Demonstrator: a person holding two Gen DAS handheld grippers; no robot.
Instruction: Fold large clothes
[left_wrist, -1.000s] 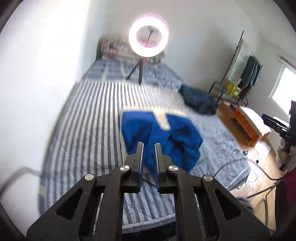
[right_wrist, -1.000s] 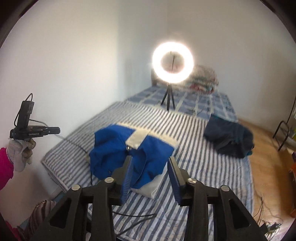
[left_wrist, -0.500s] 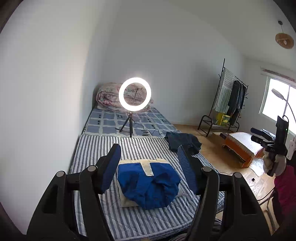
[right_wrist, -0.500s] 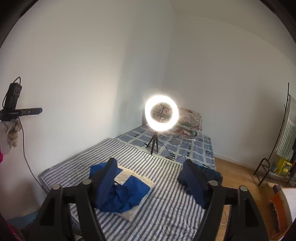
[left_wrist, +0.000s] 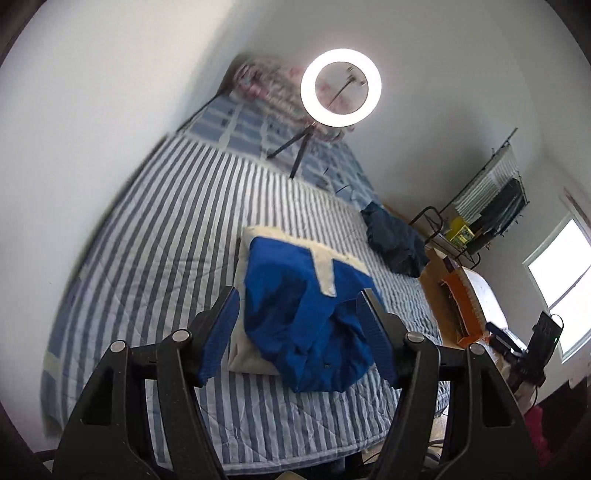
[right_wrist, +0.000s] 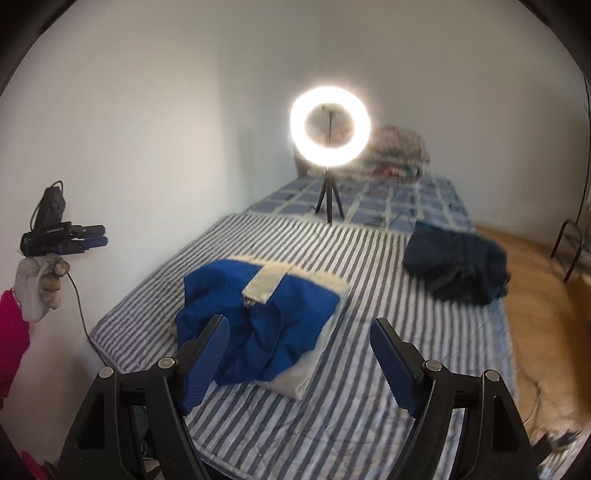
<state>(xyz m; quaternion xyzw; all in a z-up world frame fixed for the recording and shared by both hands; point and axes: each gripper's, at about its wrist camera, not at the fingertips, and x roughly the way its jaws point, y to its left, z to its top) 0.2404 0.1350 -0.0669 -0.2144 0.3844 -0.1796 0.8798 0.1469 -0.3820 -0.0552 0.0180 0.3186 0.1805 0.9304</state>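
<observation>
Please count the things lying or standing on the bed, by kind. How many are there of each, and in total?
Blue and cream garment: 1
Dark navy garment: 1
Ring light on tripod: 1
Floral bundle of bedding: 1
Total: 4

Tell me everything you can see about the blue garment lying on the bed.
The blue garment is bright royal blue, of thin, matte, woven-looking cloth, with a cream strip across its upper part. It lies crumpled and loosely bunched, not yet neatly folded, on top of a flat cream-white folded cloth, which rests on the striped bed cover. Nothing grips it: neither hand-held gripper touches it. A separate dark navy heap lies apart, farther along the bed.
</observation>
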